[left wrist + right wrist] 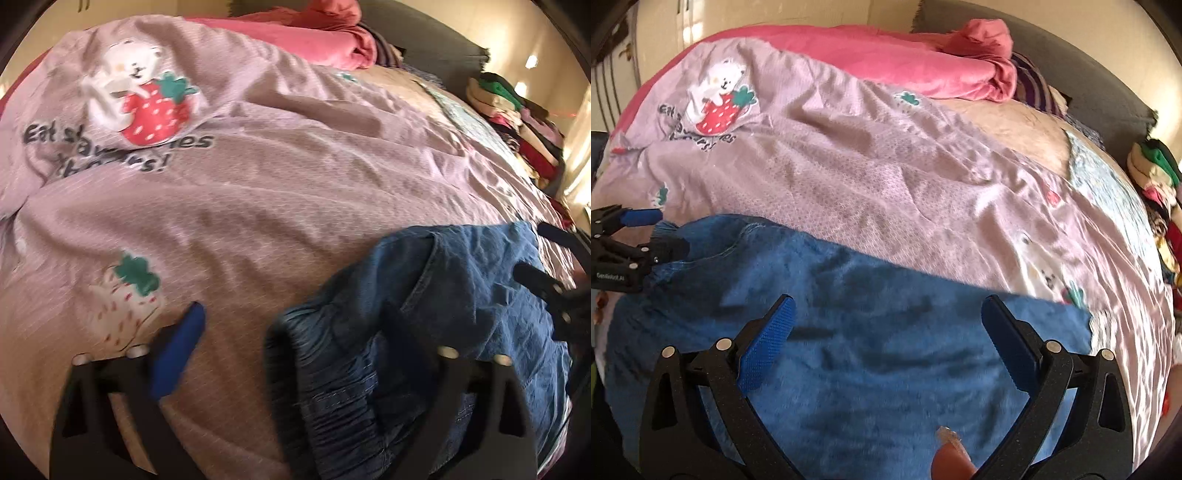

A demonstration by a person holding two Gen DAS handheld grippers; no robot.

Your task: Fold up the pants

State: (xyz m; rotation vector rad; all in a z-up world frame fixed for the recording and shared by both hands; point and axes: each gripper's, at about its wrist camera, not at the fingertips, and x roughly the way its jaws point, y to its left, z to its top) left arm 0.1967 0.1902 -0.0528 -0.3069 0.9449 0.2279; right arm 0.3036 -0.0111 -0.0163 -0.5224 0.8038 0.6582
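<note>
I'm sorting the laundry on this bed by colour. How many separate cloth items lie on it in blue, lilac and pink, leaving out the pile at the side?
Blue: 1, the denim pants
Lilac: 1, the strawberry-print cover
Pink: 1, the pink blanket
Total: 3

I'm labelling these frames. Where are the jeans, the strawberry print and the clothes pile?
jeans (871, 332): right wrist view, flat blue middle.
strawberry print (157, 112): left wrist view, red berry body.
clothes pile (517, 122): left wrist view, middle of the stack.
</note>
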